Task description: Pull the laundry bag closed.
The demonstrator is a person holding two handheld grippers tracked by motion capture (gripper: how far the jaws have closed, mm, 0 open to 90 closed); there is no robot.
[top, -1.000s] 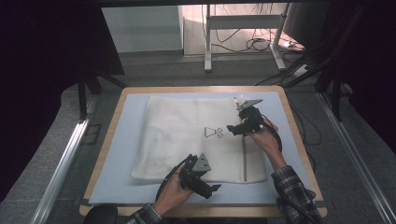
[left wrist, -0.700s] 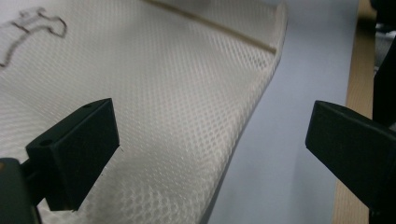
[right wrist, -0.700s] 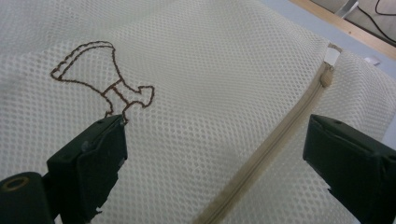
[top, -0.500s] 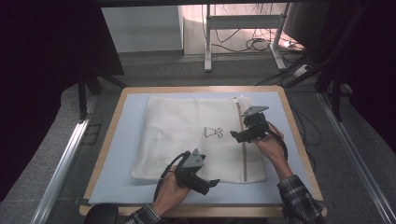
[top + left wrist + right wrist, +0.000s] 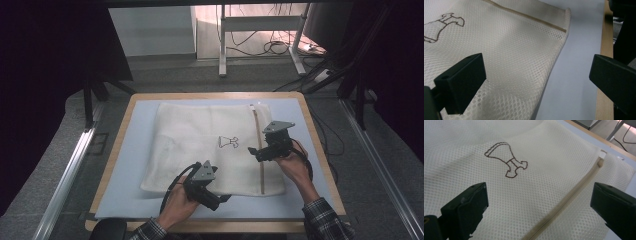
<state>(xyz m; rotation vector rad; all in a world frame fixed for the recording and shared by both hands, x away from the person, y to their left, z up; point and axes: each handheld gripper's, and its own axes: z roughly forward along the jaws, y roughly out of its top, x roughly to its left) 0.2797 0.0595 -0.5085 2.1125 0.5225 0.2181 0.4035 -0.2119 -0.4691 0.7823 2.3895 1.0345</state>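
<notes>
Black jaws of the right tool [image 5: 256, 151] have just been opening, nothing between them, above the zipper [image 5: 564, 202]; left tool [image 5: 222, 199] also open at the near edge. The gripper views resolve the cream mesh bag [image 5: 200, 145], its honeycomb weave and brown stitched emblem [image 5: 506, 161]; high view shows it flat on the blue-covered tabletop [image 5: 125, 165].

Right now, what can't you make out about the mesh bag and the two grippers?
- Mesh bag contents: high view, weave too fine to see through.
- Zipper pull: right gripper view, too small; whether shut, unclear.
- Left gripper over the bag's near edge: high view, contact hidden by its body.
- Right gripper: open, contact unclear.
</notes>
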